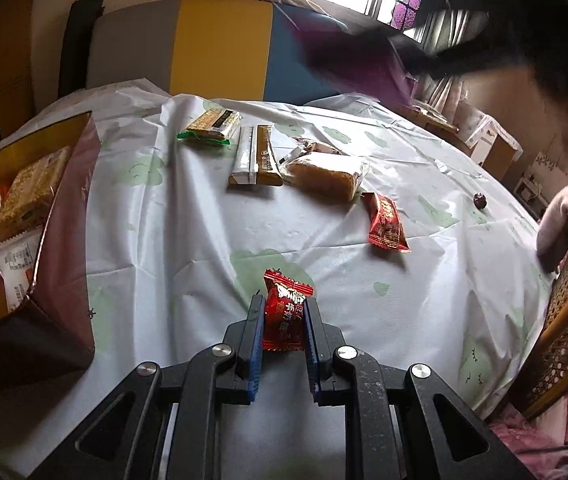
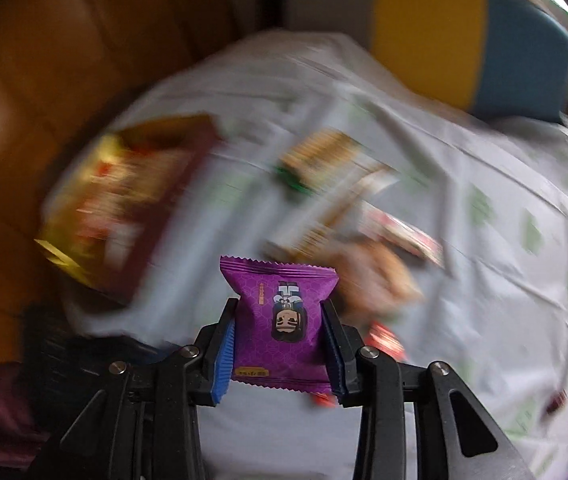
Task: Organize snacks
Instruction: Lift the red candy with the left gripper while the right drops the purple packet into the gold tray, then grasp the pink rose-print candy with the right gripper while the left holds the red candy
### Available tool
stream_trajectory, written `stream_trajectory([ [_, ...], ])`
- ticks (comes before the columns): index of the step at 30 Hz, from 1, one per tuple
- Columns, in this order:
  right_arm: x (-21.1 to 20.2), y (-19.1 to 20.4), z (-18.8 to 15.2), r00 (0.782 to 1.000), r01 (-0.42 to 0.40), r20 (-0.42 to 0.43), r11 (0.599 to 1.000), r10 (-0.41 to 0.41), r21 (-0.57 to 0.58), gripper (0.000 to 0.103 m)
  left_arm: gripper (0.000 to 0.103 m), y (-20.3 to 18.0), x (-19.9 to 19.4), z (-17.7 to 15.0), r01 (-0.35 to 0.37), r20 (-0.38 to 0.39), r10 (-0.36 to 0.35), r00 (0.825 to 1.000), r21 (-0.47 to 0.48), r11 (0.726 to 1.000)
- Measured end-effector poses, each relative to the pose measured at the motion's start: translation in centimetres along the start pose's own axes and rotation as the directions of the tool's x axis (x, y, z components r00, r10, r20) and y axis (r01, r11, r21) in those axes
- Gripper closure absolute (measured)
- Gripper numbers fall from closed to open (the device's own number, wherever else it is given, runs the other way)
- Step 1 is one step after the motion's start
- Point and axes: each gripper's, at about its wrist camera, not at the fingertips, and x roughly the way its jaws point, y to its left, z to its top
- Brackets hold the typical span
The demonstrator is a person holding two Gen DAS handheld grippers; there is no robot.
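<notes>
Bench (image 1: 188, 240) under pale cloth, left claw (image 1: 283, 312) pinching red candy (image 1: 284, 312), right claw (image 2: 282, 332) pinching purple snack packet (image 2: 280, 320), open snack box (image 1: 64, 216) at left.

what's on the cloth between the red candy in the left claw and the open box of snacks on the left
Nothing: in the left wrist view, only bare tablecloth separates the red candy from the open box.
</notes>
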Motion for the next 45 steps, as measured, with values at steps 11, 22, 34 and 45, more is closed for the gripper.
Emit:
stream_trajectory([
  [11, 3.2, 12.4, 7.4, 0.908, -0.417, -0.102, 0.899, 0.406, -0.133, 0.052, 0.085, 0.3, -0.1, -0.1, 0.022, 0.004, -0.022, 1.000, -0.009, 1.000],
  [22, 3.3, 5.2, 4.8, 0.966, -0.256, -0.042, 0.967, 0.256, 0.004, 0.050, 0.085, 0.4, -0.1, -0.1, 0.024, 0.004, -0.024, 1.000, -0.017, 1.000],
  [34, 2.2, -12.5, -3.4, 0.909, 0.415, -0.117, 0.886, -0.399, 0.207, 0.050, 0.085, -0.2, 0.2, 0.1, -0.016, -0.020, 0.016, 1.000, -0.004, 1.000],
  [45, 3.1, -16.3, -3.8, 0.927, 0.375, -0.144, 0.855, -0.346, 0.359, 0.052, 0.085, -0.9, 0.4, 0.5, -0.068, -0.050, 0.069, 0.996, 0.008, 0.998],
])
